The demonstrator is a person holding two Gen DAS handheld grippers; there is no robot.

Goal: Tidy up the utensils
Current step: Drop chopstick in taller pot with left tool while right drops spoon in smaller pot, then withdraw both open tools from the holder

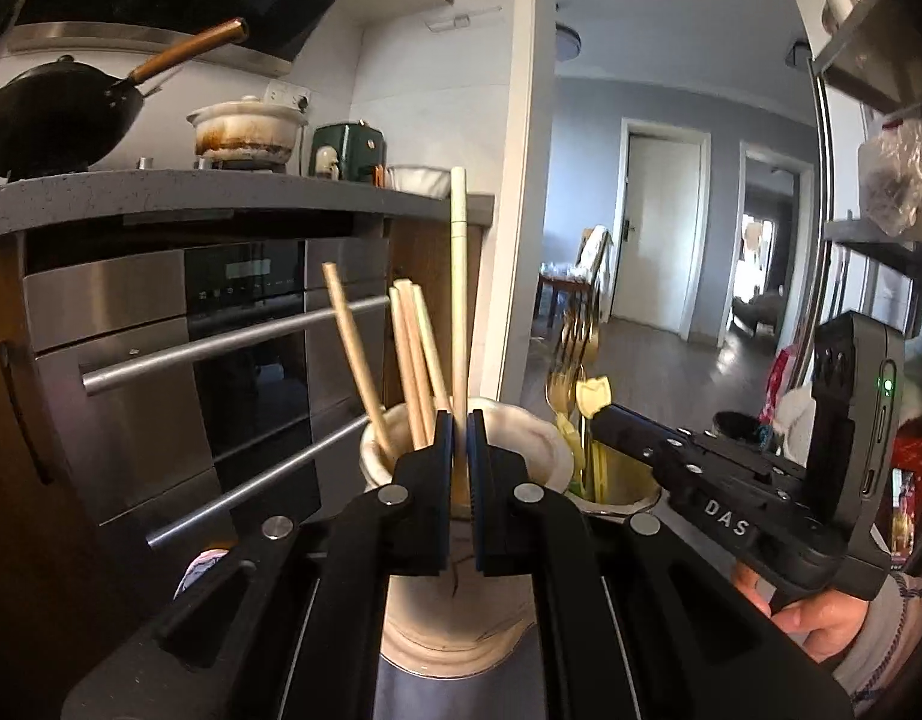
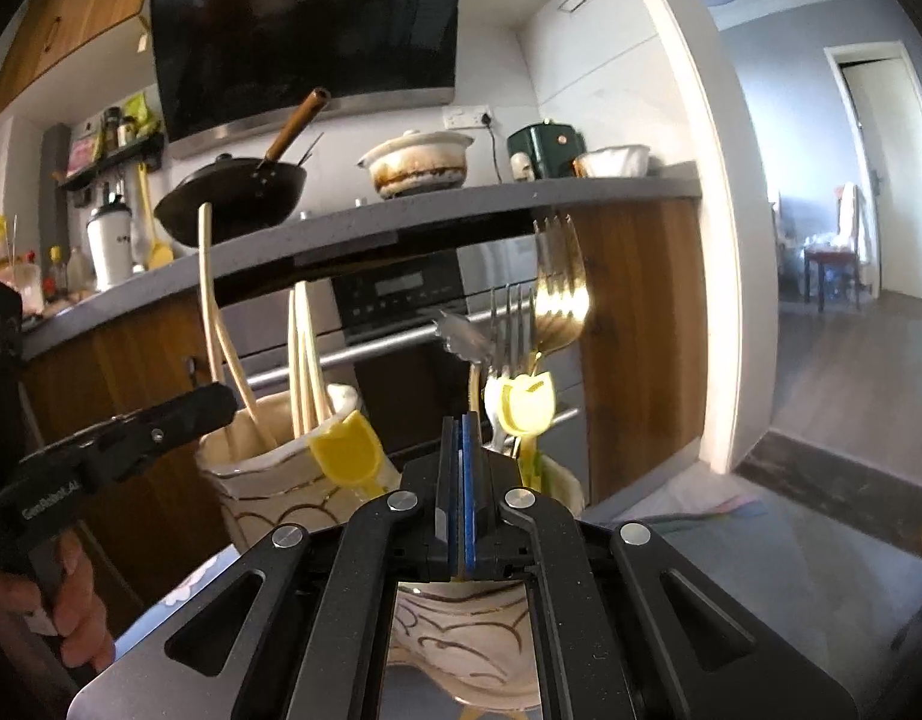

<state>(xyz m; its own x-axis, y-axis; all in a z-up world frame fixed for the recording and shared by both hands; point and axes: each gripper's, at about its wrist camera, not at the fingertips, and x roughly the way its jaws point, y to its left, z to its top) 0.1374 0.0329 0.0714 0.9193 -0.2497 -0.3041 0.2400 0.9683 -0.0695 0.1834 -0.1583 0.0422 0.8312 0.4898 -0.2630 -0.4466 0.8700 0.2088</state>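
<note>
1. Risk one: the left gripper (image 1: 459, 462), at the lower centre of its view, is clamping a long pale stick (image 1: 458, 276) just above the cream cup (image 1: 545, 450). The stick is standing almost upright with its low end going into the cup mouth. The clamp is sitting near the stick's bottom, so the long top is likely wobbling and could be pivoting in the pads.
2. Risk two: the chopsticks (image 1: 410, 354) already in the cup are leaning left of the jaws. The pale stick could be jamming against them or levering the cup over if pushed down off-axis.
3. Risk three: the right gripper (image 2: 461, 468) is working just beside it, above the patterned cup (image 2: 566, 480) at the centre of its view. Its jaws are pressed together; whether something thin is pinched between them, I cannot tell. The two grippers are crowding each other and could be knocking together.
4. Risk four: the forks (image 2: 560, 294) are standing tall, tines up, right of centre, and a yellow tulip-shaped piece (image 2: 524, 402) is sitting among them. A sideways nudge could be tipping that cup.
5. Look: the utensils are splitting by kind, chopsticks in the left cup, forks in the right one.
</note>
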